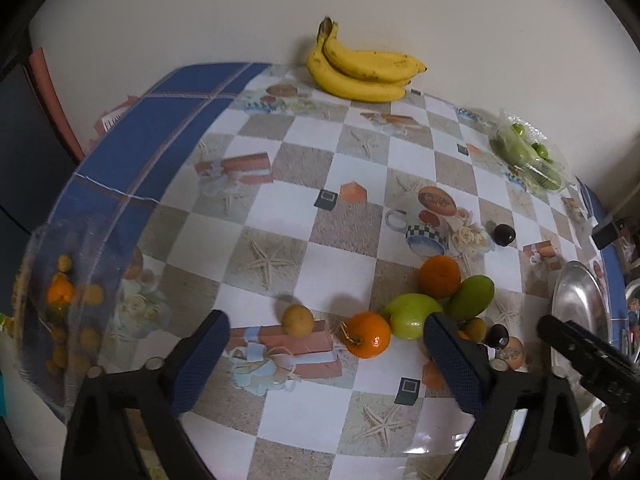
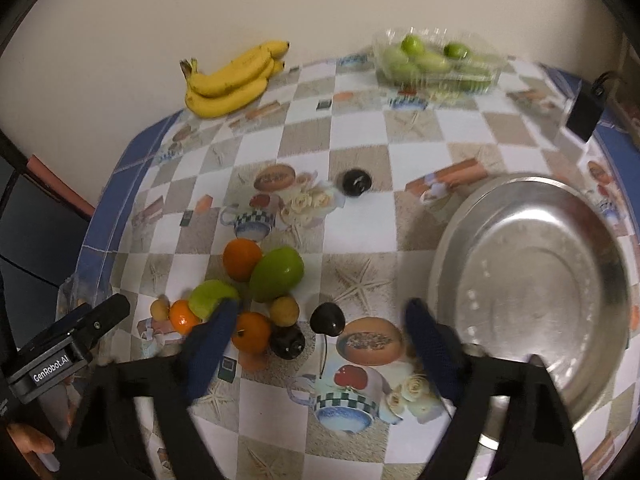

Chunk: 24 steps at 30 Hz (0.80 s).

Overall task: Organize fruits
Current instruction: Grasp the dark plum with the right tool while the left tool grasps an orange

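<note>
Fruits are gathered in a loose cluster on the checked tablecloth [image 1: 304, 184]: an orange [image 2: 241, 259] is seen touching a green mango [image 2: 277, 274], with a green apple [image 1: 412, 316], a stemmed orange [image 1: 367, 334], small yellowish round fruits and dark plums [image 2: 327, 319] close around them. One dark plum [image 2: 356, 182] lies well apart toward the middle of the table. A banana bunch [image 1: 362, 72] is set against the wall at the far edge. A clear plastic clamshell [image 2: 438, 62] holds green fruits, possibly small mangoes or plums, though blur prevents certainty. A clear container [image 1: 60, 300] at the left table edge holds small orange and yellow fruits, seen only dimly through its wall. A metal plate [image 2: 532, 280] stands at the right with nothing on it. The left gripper [image 1: 326, 356] is held above the cluster, fingers wide apart and gripping nothing. The right gripper [image 2: 320, 336] is likewise spread, nothing between its fingers, just beside the plate.
</note>
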Each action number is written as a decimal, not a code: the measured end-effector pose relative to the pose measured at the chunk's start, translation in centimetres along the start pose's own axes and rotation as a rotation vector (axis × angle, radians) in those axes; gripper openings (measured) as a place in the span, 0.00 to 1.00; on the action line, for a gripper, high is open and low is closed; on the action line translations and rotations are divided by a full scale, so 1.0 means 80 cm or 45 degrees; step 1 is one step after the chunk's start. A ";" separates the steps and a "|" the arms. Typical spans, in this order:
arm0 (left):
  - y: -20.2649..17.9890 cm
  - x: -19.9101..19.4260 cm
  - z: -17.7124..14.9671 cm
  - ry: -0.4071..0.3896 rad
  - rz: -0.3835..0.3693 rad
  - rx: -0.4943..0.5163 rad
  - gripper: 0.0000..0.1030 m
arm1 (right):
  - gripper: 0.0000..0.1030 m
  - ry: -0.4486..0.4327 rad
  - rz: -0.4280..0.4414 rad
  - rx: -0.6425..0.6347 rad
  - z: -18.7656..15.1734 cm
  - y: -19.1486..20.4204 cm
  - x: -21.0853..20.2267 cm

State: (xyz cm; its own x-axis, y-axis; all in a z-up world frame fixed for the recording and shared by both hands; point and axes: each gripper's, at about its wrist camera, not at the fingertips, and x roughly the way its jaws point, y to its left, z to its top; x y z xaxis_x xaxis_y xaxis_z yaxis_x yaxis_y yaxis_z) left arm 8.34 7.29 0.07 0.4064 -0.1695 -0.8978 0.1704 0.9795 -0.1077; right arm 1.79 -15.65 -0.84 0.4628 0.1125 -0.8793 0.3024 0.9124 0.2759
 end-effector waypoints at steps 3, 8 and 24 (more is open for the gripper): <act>-0.002 0.019 -0.002 0.051 -0.021 -0.023 0.85 | 0.68 0.050 0.006 0.014 0.000 -0.001 0.018; -0.009 0.045 -0.008 0.115 -0.070 -0.036 0.74 | 0.51 0.128 0.010 0.043 -0.001 -0.006 0.043; -0.008 0.065 -0.016 0.159 -0.169 -0.082 0.41 | 0.30 0.241 0.000 0.065 -0.007 -0.013 0.075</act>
State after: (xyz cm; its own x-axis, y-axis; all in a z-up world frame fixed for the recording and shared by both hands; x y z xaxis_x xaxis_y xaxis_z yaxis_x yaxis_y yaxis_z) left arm 9.20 5.91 -5.03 0.2689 -0.2870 -0.9194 0.1556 0.9550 -0.2526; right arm 3.76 -15.71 -6.59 0.2991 0.1888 -0.9354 0.3467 0.8917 0.2909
